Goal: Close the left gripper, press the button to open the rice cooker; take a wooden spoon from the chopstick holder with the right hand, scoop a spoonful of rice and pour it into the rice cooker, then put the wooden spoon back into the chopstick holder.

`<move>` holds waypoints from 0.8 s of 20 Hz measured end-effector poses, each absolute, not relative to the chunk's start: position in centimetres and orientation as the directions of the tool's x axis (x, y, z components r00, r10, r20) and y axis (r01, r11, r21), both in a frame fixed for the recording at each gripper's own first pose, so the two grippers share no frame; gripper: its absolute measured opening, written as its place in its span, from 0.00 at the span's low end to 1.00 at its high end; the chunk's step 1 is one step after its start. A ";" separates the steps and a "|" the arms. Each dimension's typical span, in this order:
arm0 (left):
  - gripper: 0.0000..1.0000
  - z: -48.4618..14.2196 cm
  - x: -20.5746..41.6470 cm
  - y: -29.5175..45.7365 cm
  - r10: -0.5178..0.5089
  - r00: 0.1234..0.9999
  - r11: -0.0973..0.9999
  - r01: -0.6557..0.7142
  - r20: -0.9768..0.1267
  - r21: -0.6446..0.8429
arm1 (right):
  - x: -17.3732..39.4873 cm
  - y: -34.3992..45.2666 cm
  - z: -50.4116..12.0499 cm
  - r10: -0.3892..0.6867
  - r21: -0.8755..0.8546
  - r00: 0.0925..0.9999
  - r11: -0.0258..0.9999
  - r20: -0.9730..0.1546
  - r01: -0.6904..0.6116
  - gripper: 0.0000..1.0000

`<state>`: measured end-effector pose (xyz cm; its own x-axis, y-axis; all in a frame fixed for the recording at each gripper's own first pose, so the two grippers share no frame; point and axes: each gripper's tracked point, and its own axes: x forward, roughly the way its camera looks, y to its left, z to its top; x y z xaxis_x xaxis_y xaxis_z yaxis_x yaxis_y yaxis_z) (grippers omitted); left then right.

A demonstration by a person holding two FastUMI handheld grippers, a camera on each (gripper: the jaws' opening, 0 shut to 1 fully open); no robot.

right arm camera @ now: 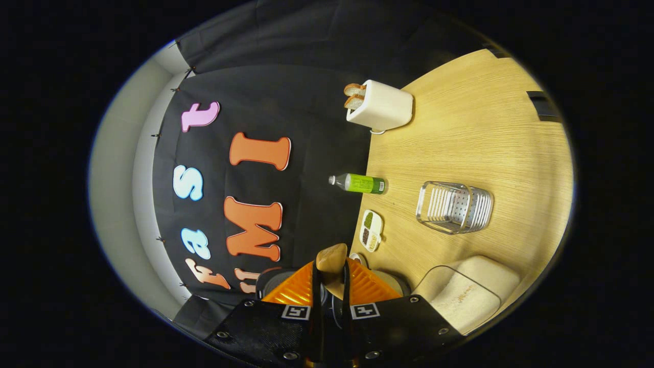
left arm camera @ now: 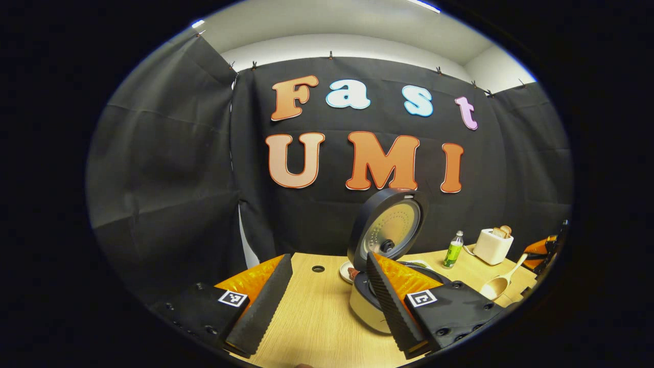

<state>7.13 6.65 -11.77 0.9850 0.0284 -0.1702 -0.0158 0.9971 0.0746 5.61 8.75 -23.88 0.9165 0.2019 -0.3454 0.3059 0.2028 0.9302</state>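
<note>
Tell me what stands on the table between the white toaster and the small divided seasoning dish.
A green plastic bottle with a white cap stands between the white toaster and the divided seasoning dish, seen in the right gripper view.

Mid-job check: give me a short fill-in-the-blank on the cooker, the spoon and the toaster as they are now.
1. The rice cooker has its lid ____.
2. The right gripper is shut on the ____.
3. The left gripper has its jaws ____.
4. The slots of the toaster hold slices of ____.

Missing words: open; wooden spoon; open; bread
</note>
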 end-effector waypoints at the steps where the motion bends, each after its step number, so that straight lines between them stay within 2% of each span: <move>1: 0.98 -11.9 7.2 6.7 0.026 0.985 0.997 -0.014 -0.171 0.073 | 6.2 9.1 -23.3 0.201 0.931 0.918 0.202 -0.342 0.303 0.10; 2: 0.98 -11.9 7.3 6.7 0.026 0.985 0.997 -0.014 -0.171 0.073 | 6.8 9.4 -22.9 0.198 0.932 0.919 0.203 -0.340 0.301 0.14; 3: 0.98 -12.0 7.5 6.8 0.028 0.985 0.997 -0.015 -0.171 0.075 | 7.4 9.8 -22.2 0.197 0.932 0.920 0.205 -0.338 0.299 0.14; 16: 0.97 -9.8 8.6 9.6 0.057 0.990 0.996 -0.047 -0.130 0.077 | 17.5 18.0 -15.9 0.233 0.939 0.926 0.250 -0.297 0.238 0.14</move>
